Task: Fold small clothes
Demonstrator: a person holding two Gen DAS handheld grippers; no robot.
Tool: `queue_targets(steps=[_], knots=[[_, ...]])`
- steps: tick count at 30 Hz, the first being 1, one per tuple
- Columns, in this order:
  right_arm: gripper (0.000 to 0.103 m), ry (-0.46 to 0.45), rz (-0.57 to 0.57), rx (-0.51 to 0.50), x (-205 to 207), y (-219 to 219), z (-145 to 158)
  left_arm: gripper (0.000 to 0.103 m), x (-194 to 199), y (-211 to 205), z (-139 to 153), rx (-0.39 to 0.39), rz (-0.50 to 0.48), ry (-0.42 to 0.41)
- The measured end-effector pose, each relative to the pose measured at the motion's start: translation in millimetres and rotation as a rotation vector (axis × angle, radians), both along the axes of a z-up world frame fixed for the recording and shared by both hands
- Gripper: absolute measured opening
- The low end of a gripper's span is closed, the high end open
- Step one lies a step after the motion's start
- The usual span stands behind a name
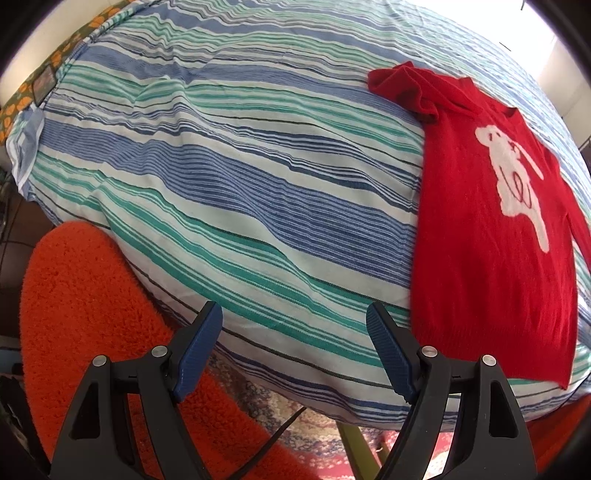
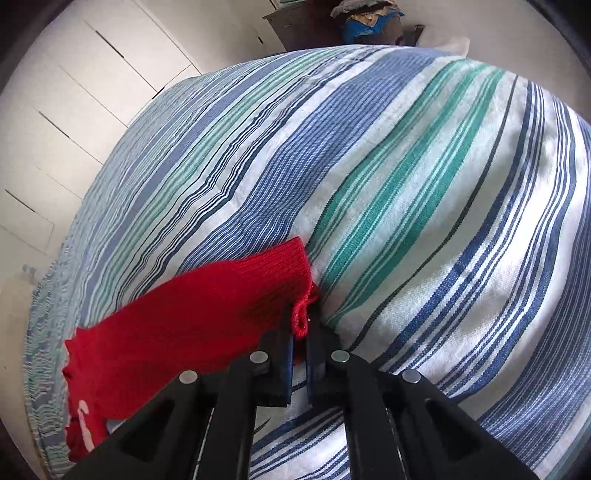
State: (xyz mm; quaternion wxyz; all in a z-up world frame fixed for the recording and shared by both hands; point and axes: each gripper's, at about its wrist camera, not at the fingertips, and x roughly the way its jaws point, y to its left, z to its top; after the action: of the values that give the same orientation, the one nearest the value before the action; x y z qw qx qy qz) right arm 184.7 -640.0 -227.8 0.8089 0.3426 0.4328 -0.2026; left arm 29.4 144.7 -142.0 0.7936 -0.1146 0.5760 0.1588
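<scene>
Where the striped bedcover fills most of both views, its blue, green and white bands run wrinkled across a wide bed. In the left wrist view, an orange shaggy rug lies at the lower left below the bed's edge, with a patterned carpet at the bottom centre. In the right wrist view, white cupboard doors take the upper left, and a dark dresser piled with clutter stands at the top. No container is in sight.

1 red sweater with a white figure on its chest lies flat at the right of the left wrist view, 1 sleeve bunched at its upper end. The left gripper hovers over the bed's edge with jaws spread wide and nothing between them. The right gripper is clamped on the cuff of 1 sweater sleeve, which trails toward the lower left.
</scene>
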Motion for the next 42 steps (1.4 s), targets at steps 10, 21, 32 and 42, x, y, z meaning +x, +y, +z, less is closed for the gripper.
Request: queue_targets(steps=[10,21,32,42], knots=[[0.084,-0.034,-0.064,-0.093,-58,1,47,0.082,-5,9,-1,-0.044,0.025,-0.025],[0.095,-0.163,0.103,-0.425,-168,85,131,0.082,-5,6,-3,-0.046,0.005,-0.024],[0.101,-0.186,0.268,-0.604,-176,146,138,0.083,-8,9,-2,-0.05,0.024,-0.031],[0.101,-0.181,0.265,-0.615,-175,148,134,0.083,-6,8,-4,-0.042,0.02,-0.022]])
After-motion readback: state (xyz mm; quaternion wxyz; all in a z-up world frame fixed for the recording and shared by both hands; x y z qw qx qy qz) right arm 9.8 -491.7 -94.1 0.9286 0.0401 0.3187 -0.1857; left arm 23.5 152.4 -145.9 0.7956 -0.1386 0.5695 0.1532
